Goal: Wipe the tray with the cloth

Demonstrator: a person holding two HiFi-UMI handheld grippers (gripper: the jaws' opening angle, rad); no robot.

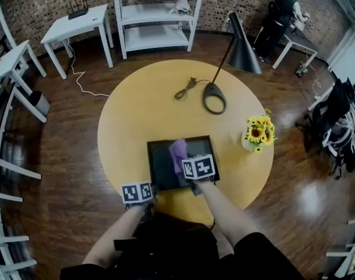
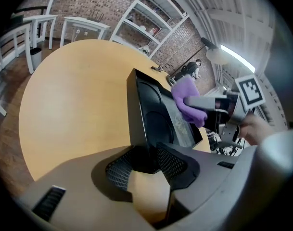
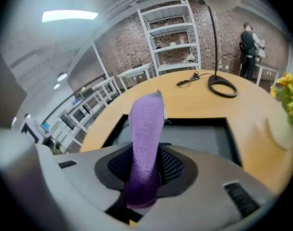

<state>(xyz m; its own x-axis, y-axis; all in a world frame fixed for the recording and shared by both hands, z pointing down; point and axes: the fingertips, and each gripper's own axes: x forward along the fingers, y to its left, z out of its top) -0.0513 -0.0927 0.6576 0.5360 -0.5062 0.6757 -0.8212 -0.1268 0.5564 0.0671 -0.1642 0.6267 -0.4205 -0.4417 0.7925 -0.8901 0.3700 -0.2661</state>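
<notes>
— Round yellow table (image 1: 136,107) on dark plank floor, brick wall behind, white shelving (image 1: 157,16) at the back. Entry for the tray?

— Black tray (image 1: 162,168) lies at the table's near edge, flat, directly in front of the person. Lamp (image 1: 242,50) stands beyond it with its ring base on the table; sunflowers (image 1: 259,131) off to the right, well apart from the tray.

— Left gripper?

— Left gripper (image 2: 147,161) is clamped on the tray's near left corner: the rim sits between both mesh pads, pads pressing on it.

— Right gripper and cloth?

— Right gripper (image 3: 145,167) pinches the purple cloth (image 3: 146,129) between its jaws. The cloth's free end sticks out forward past the jaw tips, over the tray's middle. Contact between cloth and tray floor: cannot tell from any view.

— Anything else in frame?

— One person (image 1: 280,16) at a white desk far back right, turned away. Cable (image 1: 186,89) lies on the table beside the lamp base.
</notes>
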